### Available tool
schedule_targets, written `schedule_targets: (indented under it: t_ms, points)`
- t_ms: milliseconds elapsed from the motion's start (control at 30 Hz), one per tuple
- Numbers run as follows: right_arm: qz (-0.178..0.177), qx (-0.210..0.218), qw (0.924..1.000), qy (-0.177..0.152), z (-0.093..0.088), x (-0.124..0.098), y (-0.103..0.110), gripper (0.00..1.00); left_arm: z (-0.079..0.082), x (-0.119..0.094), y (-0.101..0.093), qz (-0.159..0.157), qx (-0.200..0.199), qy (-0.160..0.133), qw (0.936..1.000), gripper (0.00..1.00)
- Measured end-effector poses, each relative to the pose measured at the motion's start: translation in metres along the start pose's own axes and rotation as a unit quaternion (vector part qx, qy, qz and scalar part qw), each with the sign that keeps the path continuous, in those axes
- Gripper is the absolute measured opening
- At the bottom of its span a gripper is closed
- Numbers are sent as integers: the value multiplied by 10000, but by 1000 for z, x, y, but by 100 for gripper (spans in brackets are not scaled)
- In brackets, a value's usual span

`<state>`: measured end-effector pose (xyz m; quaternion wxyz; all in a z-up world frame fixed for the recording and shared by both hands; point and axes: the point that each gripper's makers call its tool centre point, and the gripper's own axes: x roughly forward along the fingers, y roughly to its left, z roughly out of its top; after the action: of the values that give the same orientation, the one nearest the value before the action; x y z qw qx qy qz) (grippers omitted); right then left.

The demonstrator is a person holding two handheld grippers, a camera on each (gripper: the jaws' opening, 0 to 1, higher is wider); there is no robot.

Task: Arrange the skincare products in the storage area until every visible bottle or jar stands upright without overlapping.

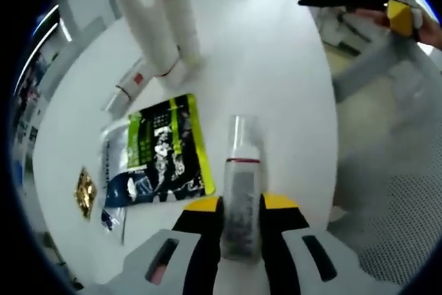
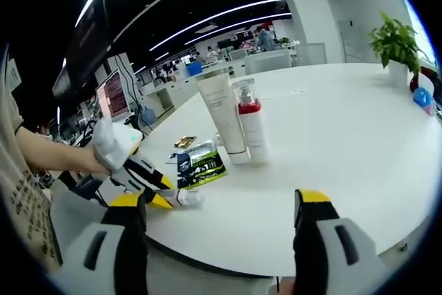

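I see bottle (image 1: 242,191) blurred, lower end hidden between jaws. Tube (image 1: 141,12) top cut off by edge. Print on sachet (image 1: 162,150) unreadable.

Left hand-held gripper (image 1: 242,219) clamped; right hand-held gripper (image 2: 221,229) spread wide.

Surface (image 2: 359,143): the wide right half, out to the far potted plant (image 2: 395,45), lies bare and open to passage. Obstacles: tall white tube (image 2: 222,110) and red-collared pump bottle (image 2: 251,127), upright and just beside each other at centre; green-and-black sachet (image 1: 160,151) flat near them; small lying tube (image 1: 128,88) beside the sachet; gold packet (image 1: 85,192) at the left edge. Left tongs (image 2: 162,198) with a clear bottle (image 1: 242,188) occupy the near-left edge.
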<state>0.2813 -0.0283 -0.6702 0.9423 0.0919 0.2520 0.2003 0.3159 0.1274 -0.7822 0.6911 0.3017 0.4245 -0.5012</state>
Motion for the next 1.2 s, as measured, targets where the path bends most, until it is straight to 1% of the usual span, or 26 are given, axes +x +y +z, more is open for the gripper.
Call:
schedule_targets:
  t_ms: [33, 100, 133, 167, 200, 267, 333, 400, 433, 533, 567, 633, 733, 767, 900, 1033, 1067, 1100, 1200]
  points:
    - [0, -8, 10000, 3, 0, 0, 0, 88, 0, 0, 0, 11, -5, -10, 10000, 17]
    - [4, -14, 10000, 1, 0, 0, 0, 88, 3, 1, 0, 26, 12, -128, 9999, 17]
    - [3, -18, 10000, 1, 0, 0, 0, 88, 6, 1, -3, -44, -149, -276, 9995, 17]
    - [-1, -24, 10000, 7, 0, 0, 0, 88, 7, 1, -5, -102, -301, -346, 9989, 17]
    - [-6, -35, 10000, 12, 0, 0, 0, 88, 11, -1, -4, -85, -544, -500, 9972, 17]
    - [-18, -69, 10000, 12, 0, 0, 0, 87, 19, -8, -4, -91, -797, -728, 9941, 16]
    - [-24, -83, 10000, 1, 0, -1, 0, 87, 25, -15, -4, -99, -972, -893, 9912, 16]
    - [24, -81, 10000, 1, 0, -1, 1, 87, 33, -24, -5, -172, -1191, -1115, 9864, 17]
    - [48, -89, 9999, 11, 0, -1, 2, 87, 38, -30, -4, -172, -1332, -1260, 9829, 17]
    - [188, -159, 9997, -1, 1, -1, 7, 86, 44, -42, -2, -168, -1589, -1498, 9757, 17]
    - [230, -159, 9996, -10, 1, -1, 8, 86, 47, -48, -2, -179, -1714, -1615, 9717, 16]
    - [257, -152, 9996, -30, 3, -2, 9, 84, 49, -56, -3, -190, -1823, -1730, 9677, 16]
    - [277, -137, 9995, -86, 6, -4, 9, 81, 50, -63, -5, -193, -1909, -1843, 9640, 16]
    - [287, -133, 9994, -108, 8, -5, 9, 81, 52, -67, -5, -193, -1966, -1918, 9613, 16]
    - [379, -160, 9989, -228, 19, -5, 14, 79, 56, -78, -6, -198, -2103, -2111, 9544, 16]
    - [614, -207, 9972, -381, 32, -5, 27, 78, 64, -91, -9, -267, -2321, -2409, 9420, 17]
    - [711, -212, 9963, -426, 35, -6, 33, 78, 69, -96, -10, -341, -2510, -2557, 9330, 17]
    - [798, -197, 9955, -465, 37, -6, 37, 78, 72, -100, -10, -346, -2538, -2639, 9299, 17]
    - [1055, -20, 9924, -636, 45, -6, 50, 78, 80, -109, -16, -432, -2559, -2814, 9238, 17]
